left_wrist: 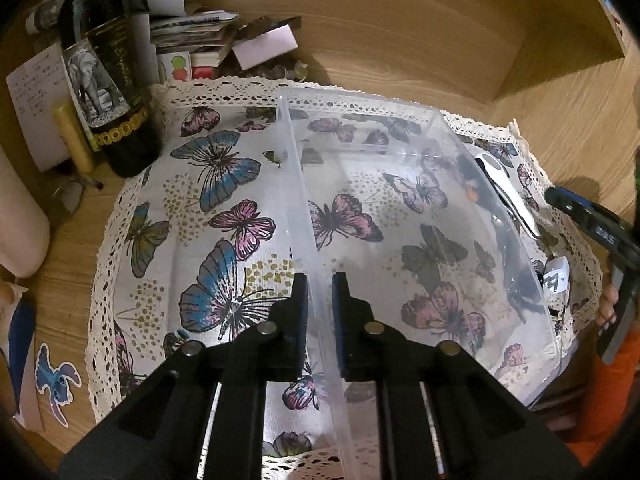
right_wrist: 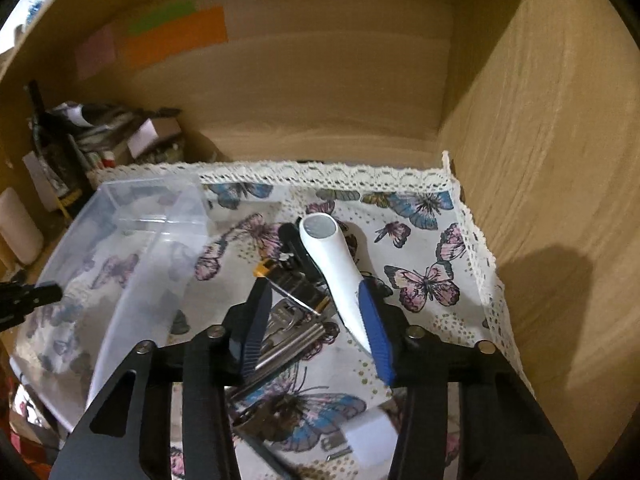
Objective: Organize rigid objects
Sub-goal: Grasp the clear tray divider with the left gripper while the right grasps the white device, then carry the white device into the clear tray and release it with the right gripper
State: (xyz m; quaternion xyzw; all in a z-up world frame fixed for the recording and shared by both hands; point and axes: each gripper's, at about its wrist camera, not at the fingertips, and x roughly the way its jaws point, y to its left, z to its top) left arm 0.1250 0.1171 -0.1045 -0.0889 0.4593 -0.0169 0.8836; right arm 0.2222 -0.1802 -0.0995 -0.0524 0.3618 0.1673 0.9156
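Note:
A clear plastic box (left_wrist: 460,168) stands on a butterfly-print cloth (left_wrist: 224,184). My left gripper (left_wrist: 319,292) is shut on the box's near left wall. In the right wrist view the box (right_wrist: 132,248) is at the left. My right gripper (right_wrist: 316,320) is open above a small pile: a white curved handle tool (right_wrist: 332,264), a small screwdriver (right_wrist: 292,296) and a metal multi-tool (right_wrist: 288,336). The white tool lies against the right finger. The white tool (left_wrist: 508,196) and my right gripper (left_wrist: 592,224) show beyond the box in the left wrist view.
A dark wine bottle (left_wrist: 104,80), a candle (left_wrist: 74,140) and stacked papers and cards (left_wrist: 192,36) stand at the back left. A white plug adapter (right_wrist: 372,436) lies near my right gripper. Wooden walls (right_wrist: 540,160) close in the back and right.

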